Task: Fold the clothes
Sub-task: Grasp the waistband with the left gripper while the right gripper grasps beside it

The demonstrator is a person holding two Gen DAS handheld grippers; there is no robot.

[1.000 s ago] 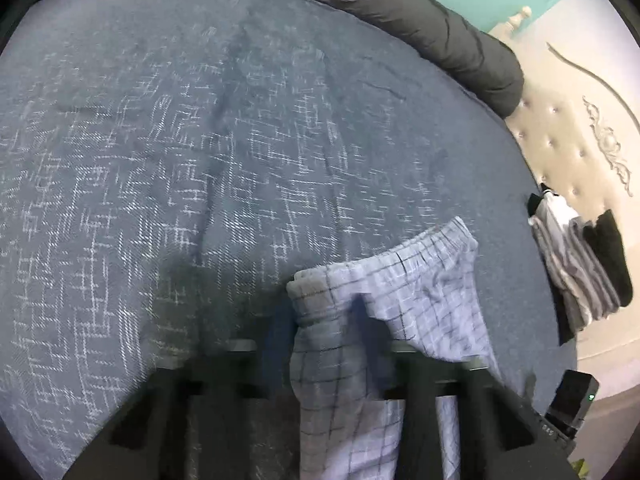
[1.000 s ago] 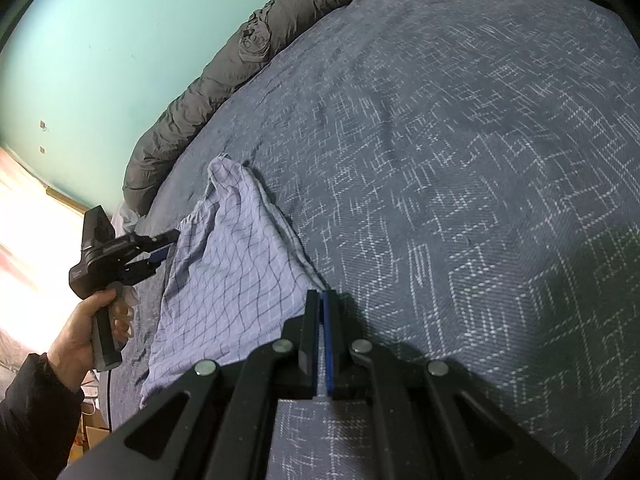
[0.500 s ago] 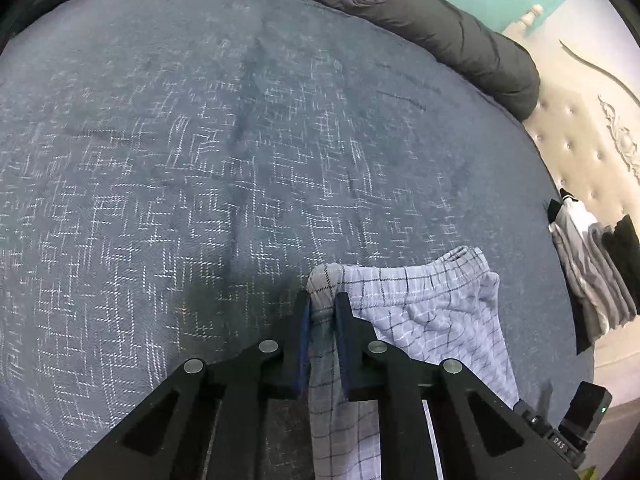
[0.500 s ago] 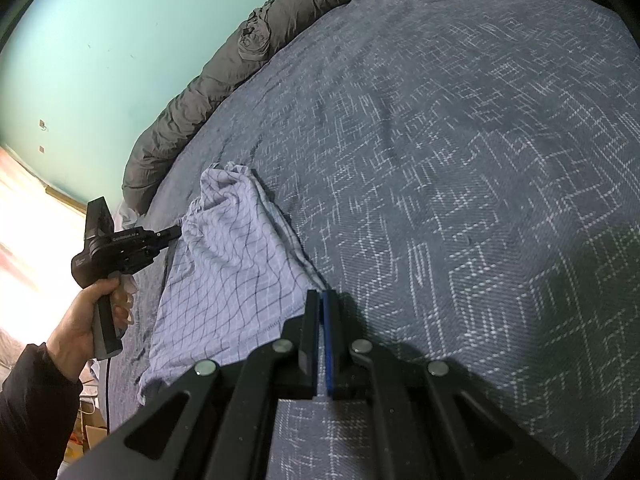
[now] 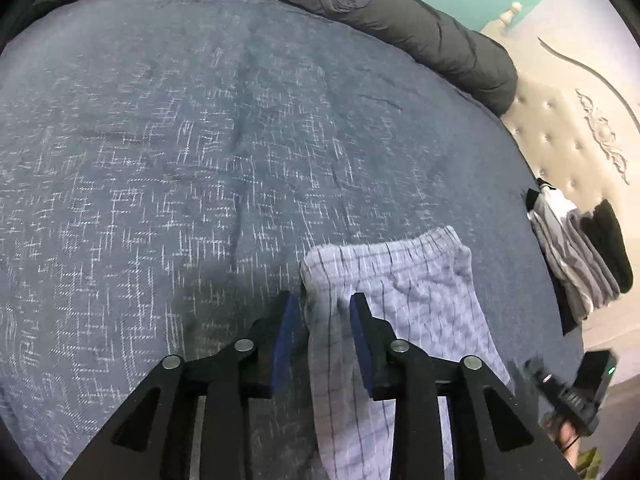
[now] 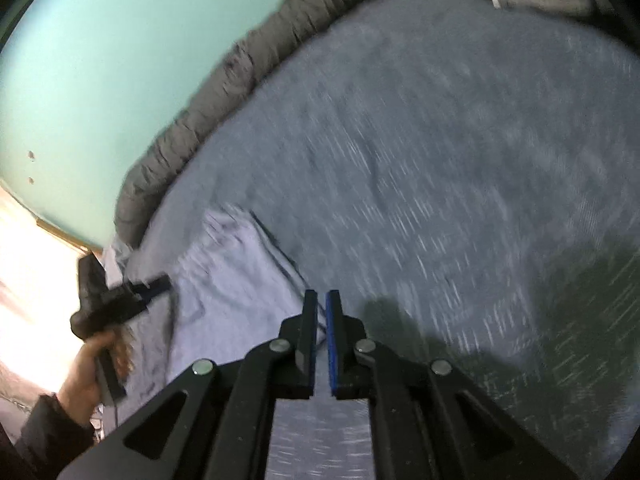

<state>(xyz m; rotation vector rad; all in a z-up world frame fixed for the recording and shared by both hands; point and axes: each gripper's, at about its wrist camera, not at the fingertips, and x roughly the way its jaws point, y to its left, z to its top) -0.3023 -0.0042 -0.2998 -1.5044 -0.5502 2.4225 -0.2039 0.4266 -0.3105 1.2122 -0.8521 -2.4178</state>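
Light blue plaid cloth (image 5: 420, 292) lies on the blue-grey bedspread (image 5: 200, 160), bunched at its far edge. My left gripper (image 5: 324, 300) is open, and a raised fold of the cloth runs loose between its parted jaws. The right wrist view is blurred. It shows the same cloth (image 6: 232, 280) lying flat to the left of my right gripper (image 6: 321, 294), whose jaws stand a narrow slit apart, with the cloth's corner just beside the left fingertip. A hand (image 6: 92, 368) holds the left gripper at the cloth's far side.
A rolled dark grey duvet (image 5: 420, 28) lines the far edge of the bed under a teal wall (image 6: 120, 60). A stack of folded grey, white and black clothes (image 5: 580, 256) sits by the cream tufted headboard (image 5: 568, 136).
My left gripper, shut on the cloth's fold half a second ago, has opened. My right gripper's jaws have parted slightly, and its view has swung and blurred. The cloth has settled flatter.
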